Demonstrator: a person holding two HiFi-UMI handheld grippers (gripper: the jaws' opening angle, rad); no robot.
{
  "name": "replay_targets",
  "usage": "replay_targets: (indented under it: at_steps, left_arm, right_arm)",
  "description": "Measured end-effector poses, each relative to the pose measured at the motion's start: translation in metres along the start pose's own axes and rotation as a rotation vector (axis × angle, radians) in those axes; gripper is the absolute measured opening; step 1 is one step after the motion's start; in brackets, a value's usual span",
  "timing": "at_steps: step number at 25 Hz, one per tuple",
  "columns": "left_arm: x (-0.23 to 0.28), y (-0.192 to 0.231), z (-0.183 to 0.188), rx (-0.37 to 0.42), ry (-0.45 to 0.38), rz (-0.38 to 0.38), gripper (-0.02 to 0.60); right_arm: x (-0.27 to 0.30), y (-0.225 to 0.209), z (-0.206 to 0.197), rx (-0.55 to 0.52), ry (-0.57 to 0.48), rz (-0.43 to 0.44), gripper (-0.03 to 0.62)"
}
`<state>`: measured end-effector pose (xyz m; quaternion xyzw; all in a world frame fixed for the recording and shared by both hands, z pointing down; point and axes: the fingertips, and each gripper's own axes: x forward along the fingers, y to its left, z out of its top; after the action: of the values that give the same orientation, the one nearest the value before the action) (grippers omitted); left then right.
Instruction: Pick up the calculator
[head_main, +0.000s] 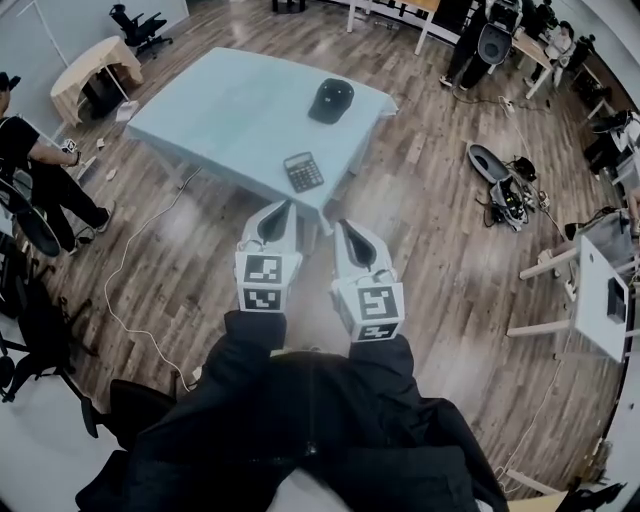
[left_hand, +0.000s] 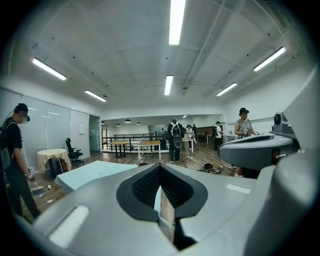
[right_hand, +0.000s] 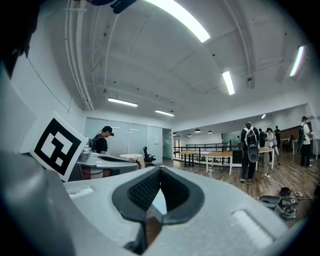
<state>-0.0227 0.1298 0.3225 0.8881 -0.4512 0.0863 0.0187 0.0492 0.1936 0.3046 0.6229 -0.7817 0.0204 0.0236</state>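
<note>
The dark calculator (head_main: 303, 171) lies flat near the front edge of a light blue table (head_main: 230, 110), with a black cap (head_main: 331, 100) further back. Both grippers are held side by side in front of the table, short of its edge and apart from the calculator. My left gripper (head_main: 284, 205) points at the table's near edge, its jaws together with nothing between them (left_hand: 160, 170). My right gripper (head_main: 339, 224) sits slightly nearer to me, also shut and empty (right_hand: 159, 172). The table top (left_hand: 95, 172) shows in the left gripper view; the calculator is hidden in both gripper views.
A white cable (head_main: 130, 270) trails over the wooden floor left of the table. A person (head_main: 40, 170) stands at far left beside black chairs (head_main: 30, 330). Gear lies on the floor (head_main: 500, 185) to the right, near a white desk (head_main: 600, 290). Other people stand far back (left_hand: 175, 137).
</note>
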Motion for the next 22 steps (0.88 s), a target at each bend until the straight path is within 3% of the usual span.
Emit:
replay_targets:
  at_steps: [10,22]
  left_arm:
    - [-0.003,-0.015,-0.018,-0.036,0.041,0.015,0.002]
    - [0.015,-0.003,-0.026,-0.020,0.049,-0.011,0.002]
  right_arm:
    - [-0.021,-0.014,-0.027,0.016,0.043,0.004,0.002]
    - [-0.010,-0.018,-0.047,0.033,0.069,-0.021,0.002]
